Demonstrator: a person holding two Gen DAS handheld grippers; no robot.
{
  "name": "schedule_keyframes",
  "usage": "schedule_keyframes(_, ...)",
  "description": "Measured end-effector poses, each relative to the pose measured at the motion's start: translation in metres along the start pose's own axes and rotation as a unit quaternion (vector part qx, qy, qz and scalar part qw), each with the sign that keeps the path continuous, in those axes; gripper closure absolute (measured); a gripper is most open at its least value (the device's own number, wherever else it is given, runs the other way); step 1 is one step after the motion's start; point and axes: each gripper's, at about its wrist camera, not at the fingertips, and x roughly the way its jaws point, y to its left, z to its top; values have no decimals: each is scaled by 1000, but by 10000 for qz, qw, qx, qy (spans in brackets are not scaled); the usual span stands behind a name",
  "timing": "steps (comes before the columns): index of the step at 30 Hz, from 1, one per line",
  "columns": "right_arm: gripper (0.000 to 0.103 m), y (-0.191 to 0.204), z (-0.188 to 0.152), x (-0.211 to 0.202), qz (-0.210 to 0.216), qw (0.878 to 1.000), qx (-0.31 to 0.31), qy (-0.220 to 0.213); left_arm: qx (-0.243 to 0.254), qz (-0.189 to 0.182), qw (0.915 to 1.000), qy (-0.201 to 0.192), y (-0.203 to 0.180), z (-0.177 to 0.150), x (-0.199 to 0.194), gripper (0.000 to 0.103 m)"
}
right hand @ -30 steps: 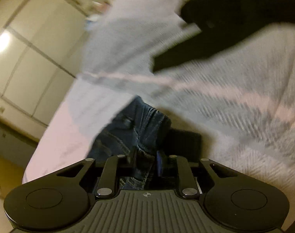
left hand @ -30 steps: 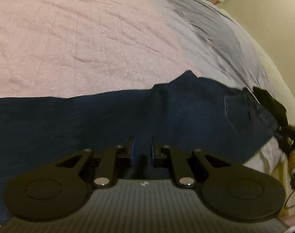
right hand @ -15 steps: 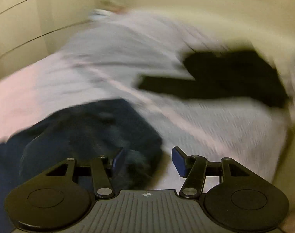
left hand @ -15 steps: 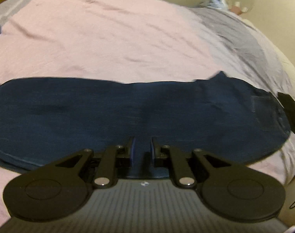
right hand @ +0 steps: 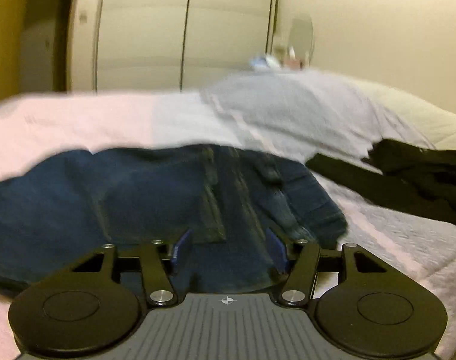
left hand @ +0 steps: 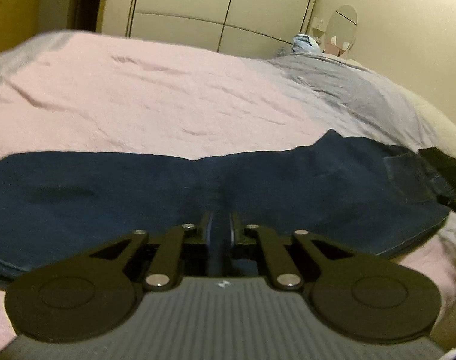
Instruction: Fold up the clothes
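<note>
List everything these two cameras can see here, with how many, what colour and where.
jeans: one, dark blue, spread across the bed's near side
black garment: one, black, right of the jeans
bedcover: one, pink with a grey part at right, under the clothes
wardrobe doors: several, cream, behind the bed
mirror: one, oval, far right corner
light blue bundle: one, beyond the bed; unclear what
left claw: black, closing on a jeans fold
right claw: black, blue pads, open over the jeans' waist end
</note>
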Motion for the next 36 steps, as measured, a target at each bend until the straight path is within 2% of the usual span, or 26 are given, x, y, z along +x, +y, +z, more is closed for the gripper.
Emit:
schedule_keyframes(2, 45, 6, -21, 13, -113, 9996, 29, 252, -32, 105, 9999, -73, 6, -13, 3, 99)
schedule_keyframes(4, 45, 7, -37, 14, -158, 9998, 137, 52, -141, 144, 9996, -190, 7, -17, -4, 99)
schedule_keyframes(7, 45, 19, -21, -5, -409, 9989, 186, 162, -104, 335, 9986, -393, 1, -11, -26, 96)
schedule_keyframes(9, 45, 27, -11, -24, -90, 9994, 305, -135, -59, 453, 9978, -491, 2, -11, -35, 96)
schedule_keyframes(11, 45, 42, -9, -22, 178, 9993, 206, -247, -166, 596, 9969, -486, 11, -14, -36, 96)
schedule_keyframes(15, 45, 67, -30, 9, 142, 9994, -162, 285, -218, 855, 9957, -290, 25, -23, -30, 100)
schedule_keyframes(18, 45, 71, -27, 11, 75, 9991, -66, 409, -268, 931, 9948, -305, 22, -20, -40, 100)
schedule_keyframes(20, 45, 71, -18, 3, 33, 9994, 126, 315, -155, 969, 9940, -473, 14, -17, -51, 97)
schedule_keyframes(22, 45, 75, -14, -15, 161, 9994, 295, -26, -129, 1064, 9926, -574, 10, -17, -52, 90)
schedule_keyframes(25, 44, 92, -19, -9, 274, 9994, 93, 192, -404, 1193, 9919, -188, 18, -24, -33, 91)
schedule_keyframes(29, 43, 116, -23, -6, -107, 9981, -388, 459, -619, 1368, 9886, -84, 7, -18, -41, 89)
schedule_keyframes(30, 43, 118, -21, -10, -116, 9980, -349, 507, -692, 1388, 9879, -54, 2, -16, -47, 87)
schedule_keyframes(33, 43, 112, -12, -39, 93, 9984, 272, 490, -880, 1413, 9860, -5, -14, -15, -70, 85)
schedule_keyframes(36, 43, 106, -10, -74, 136, 9961, 706, 503, -890, 1478, 9850, 74, -31, -20, -91, 81)
